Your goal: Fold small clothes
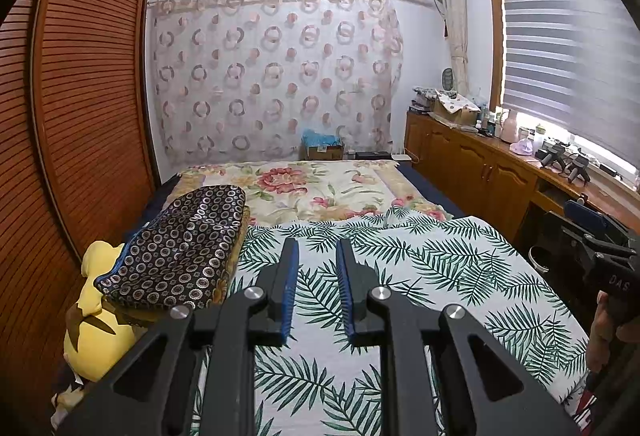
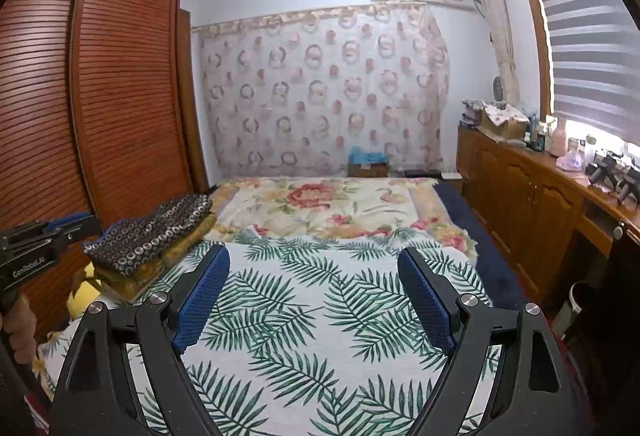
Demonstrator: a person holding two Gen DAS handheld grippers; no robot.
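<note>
A folded stack of clothes [image 1: 180, 244] lies on the left side of the bed, a dark circle-patterned piece on top of a yellowish one; it also shows in the right wrist view [image 2: 152, 232]. My left gripper [image 1: 317, 244] hovers over the leaf-print cloth [image 1: 440, 268], just right of the stack. Its jaws stand a narrow gap apart with nothing between them. My right gripper [image 2: 313, 252] is wide open above the same leaf-print cloth [image 2: 312, 316] and holds nothing. Each gripper appears at the edge of the other's view, held by a hand [image 1: 604, 332].
A yellow plush toy [image 1: 96, 320] lies under the stack at the bed's left edge, against the slatted wardrobe [image 1: 88, 96]. A floral blanket [image 1: 312, 188] covers the far half of the bed. A wooden cabinet [image 1: 480, 164] with clutter runs along the right wall.
</note>
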